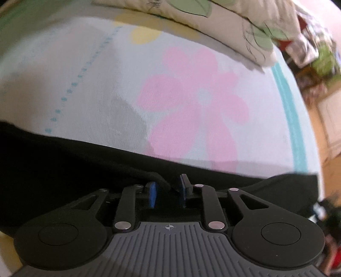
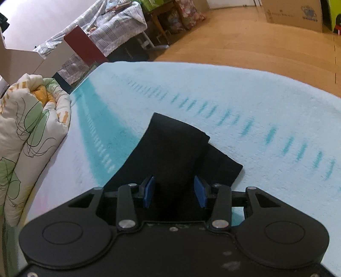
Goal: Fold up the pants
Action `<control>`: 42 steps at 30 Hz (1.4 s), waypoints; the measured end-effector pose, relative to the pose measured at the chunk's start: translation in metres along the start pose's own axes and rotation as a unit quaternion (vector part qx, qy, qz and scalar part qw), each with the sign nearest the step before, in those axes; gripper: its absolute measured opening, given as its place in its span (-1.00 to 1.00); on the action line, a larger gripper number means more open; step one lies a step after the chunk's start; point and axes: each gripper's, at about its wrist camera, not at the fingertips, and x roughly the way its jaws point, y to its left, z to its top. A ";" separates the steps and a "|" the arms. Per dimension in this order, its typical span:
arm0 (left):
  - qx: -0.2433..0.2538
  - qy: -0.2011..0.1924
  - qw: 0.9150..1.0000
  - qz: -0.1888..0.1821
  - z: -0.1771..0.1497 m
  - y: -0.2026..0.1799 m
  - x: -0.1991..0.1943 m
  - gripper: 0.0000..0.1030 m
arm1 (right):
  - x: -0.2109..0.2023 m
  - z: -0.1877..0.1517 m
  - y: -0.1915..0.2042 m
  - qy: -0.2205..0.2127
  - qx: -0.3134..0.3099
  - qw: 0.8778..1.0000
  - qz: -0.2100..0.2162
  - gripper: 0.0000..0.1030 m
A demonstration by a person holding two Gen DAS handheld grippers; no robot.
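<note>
The black pants (image 1: pixel 64 170) lie across the near part of a pale blue bed sheet (image 1: pixel 96 74) printed with a pink flower. My left gripper (image 1: pixel 167 191) hovers low over them, its blue pads a little apart. A raised ridge of the black cloth runs between the pads, and they do not clamp it. In the right wrist view the two leg ends of the pants (image 2: pixel 174 144) lie flat on the sheet (image 2: pixel 234 89), one overlapping the other. My right gripper (image 2: pixel 175 191) is open just above them, jaws wide, with cloth below the gap.
A bunched leaf-print quilt (image 1: pixel 234 32) sits at the far side of the bed, also at the left as the quilt (image 2: pixel 27 127). Beyond the bed edge are a wooden floor (image 2: pixel 255 38), a plaid-covered table (image 2: pixel 115 27) and cardboard boxes (image 2: pixel 294 15).
</note>
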 end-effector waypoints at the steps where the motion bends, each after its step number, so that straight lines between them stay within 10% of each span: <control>1: -0.005 -0.002 1.000 0.004 0.002 0.002 0.003 -0.52 | 0.001 -0.001 0.002 -0.003 -0.005 1.000 0.000 -0.13; 5: 0.002 -0.024 0.999 0.030 0.004 0.002 0.008 -0.52 | 0.005 -0.003 0.009 -0.007 -0.028 1.000 0.000 -0.83; 7: -0.008 -0.027 0.999 0.022 0.003 0.003 0.009 -0.51 | 0.001 -0.009 0.012 -0.013 -0.041 0.999 -0.007 -0.87; 21: 0.034 -0.040 0.997 0.063 0.000 -0.001 -0.005 -0.48 | -0.018 -0.016 -0.002 -0.023 -0.058 0.996 -0.062 -0.84; 26: 0.064 -0.046 0.993 0.091 -0.003 0.014 -0.032 -0.42 | -0.033 -0.022 0.007 -0.037 -0.098 0.993 -0.060 -0.25; 34: 0.123 -0.054 0.975 0.177 -0.012 0.062 -0.070 -0.34 | -0.084 -0.057 0.050 -0.052 -0.156 0.986 0.040 -0.25; 42: 0.063 -0.020 0.983 0.169 -0.018 0.135 -0.070 -0.34 | -0.111 -0.148 0.129 0.035 -0.293 0.938 0.181 -0.25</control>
